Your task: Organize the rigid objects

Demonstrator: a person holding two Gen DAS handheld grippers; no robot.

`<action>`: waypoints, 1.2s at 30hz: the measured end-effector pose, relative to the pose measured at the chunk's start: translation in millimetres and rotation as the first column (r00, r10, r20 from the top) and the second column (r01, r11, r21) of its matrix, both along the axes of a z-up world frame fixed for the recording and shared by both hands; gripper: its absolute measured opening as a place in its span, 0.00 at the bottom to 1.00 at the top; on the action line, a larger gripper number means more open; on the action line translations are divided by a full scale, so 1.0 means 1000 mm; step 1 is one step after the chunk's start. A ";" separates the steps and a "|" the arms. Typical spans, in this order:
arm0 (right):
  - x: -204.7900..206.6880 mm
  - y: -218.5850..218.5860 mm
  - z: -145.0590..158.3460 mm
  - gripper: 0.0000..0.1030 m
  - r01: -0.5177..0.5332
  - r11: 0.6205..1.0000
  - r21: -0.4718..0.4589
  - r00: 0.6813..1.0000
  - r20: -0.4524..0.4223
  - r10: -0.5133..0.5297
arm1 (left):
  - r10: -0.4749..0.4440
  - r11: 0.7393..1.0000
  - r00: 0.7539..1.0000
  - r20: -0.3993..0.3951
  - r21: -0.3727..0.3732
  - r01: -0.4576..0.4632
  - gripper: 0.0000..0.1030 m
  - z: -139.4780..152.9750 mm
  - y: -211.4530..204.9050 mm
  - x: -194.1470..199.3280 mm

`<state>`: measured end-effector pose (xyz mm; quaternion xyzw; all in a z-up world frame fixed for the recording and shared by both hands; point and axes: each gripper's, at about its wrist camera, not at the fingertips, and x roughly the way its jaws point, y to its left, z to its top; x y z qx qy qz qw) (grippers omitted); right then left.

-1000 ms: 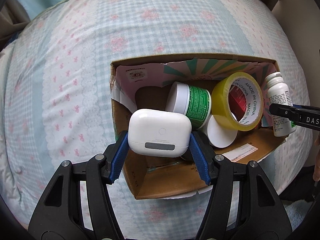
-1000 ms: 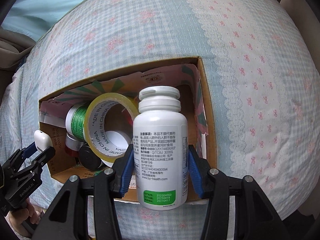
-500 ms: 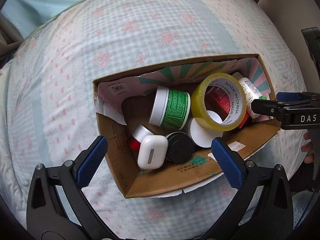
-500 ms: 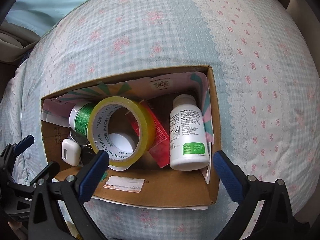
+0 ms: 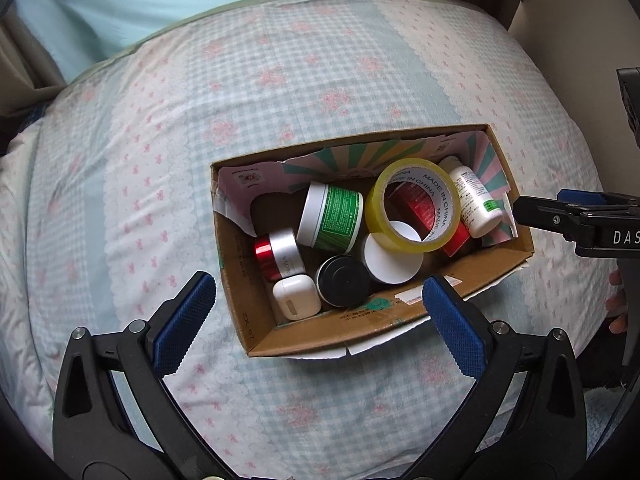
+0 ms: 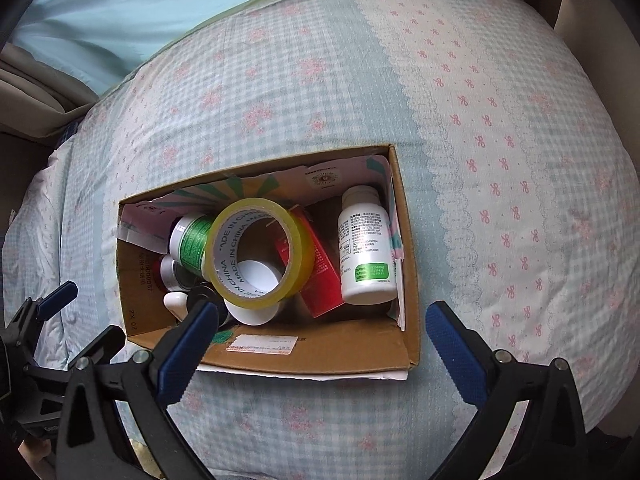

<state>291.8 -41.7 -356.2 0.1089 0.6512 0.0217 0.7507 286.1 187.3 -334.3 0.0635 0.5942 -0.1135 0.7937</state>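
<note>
Across a bed (image 5: 320,92) in pale blue check with pink flowers, a cardboard box (image 5: 344,332) is sitting open-topped, and you are holding both grippers above it, pointing steeply down.

Your left gripper (image 5: 316,312) is hanging over the box's near left end, its blue pads spread fully apart and gripping nothing. Your right gripper (image 6: 320,340) is doing the same over the near right end, also empty.

Inside the box, a yellow tape roll (image 5: 416,204) is leaning on a red carton (image 6: 316,264) near the middle. A white bottle (image 6: 366,248) is lying along the right wall. A green-labelled jar (image 5: 332,218) is lying on its side left of the tape, with a red and silver jar (image 5: 278,254) beside it. A black lid (image 5: 342,280) and a white earbud case (image 5: 296,296) are resting in the near left corner.

Everything visible appears to be packed already. As you are drawing away, I would suggest lifting straight up so neither pad is catching the box rim, and keeping the two tools apart.
</note>
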 end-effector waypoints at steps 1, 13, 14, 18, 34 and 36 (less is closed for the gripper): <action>-0.004 0.000 0.006 1.00 -0.004 1.000 -0.003 1.000 0.014 0.004 | 0.007 1.000 1.000 0.009 0.009 -0.007 1.00 0.004 -0.001 -0.005; -0.056 -0.007 0.124 1.00 -0.033 0.994 -0.103 0.973 0.223 0.056 | 0.137 0.988 0.970 0.202 -0.097 -0.119 1.00 0.131 0.003 -0.053; -0.061 -0.009 0.140 1.00 -0.029 0.993 -0.113 0.966 0.252 0.057 | 0.150 0.986 0.961 0.234 -0.109 -0.127 1.00 0.150 0.003 -0.056; -0.081 -0.015 0.208 1.00 -0.001 0.986 -0.167 0.927 0.371 0.064 | 0.201 0.975 0.909 0.364 -0.167 -0.149 1.00 0.224 0.004 -0.076; -0.180 -0.019 0.341 1.00 0.091 0.971 -0.223 0.767 0.637 0.075 | 0.230 0.972 0.749 0.622 -0.188 -0.143 1.00 0.332 -0.013 -0.193; -0.188 -0.020 0.343 1.00 0.097 0.970 -0.222 0.760 0.646 0.071 | 0.233 0.972 0.736 0.635 -0.185 -0.147 1.00 0.334 -0.016 -0.203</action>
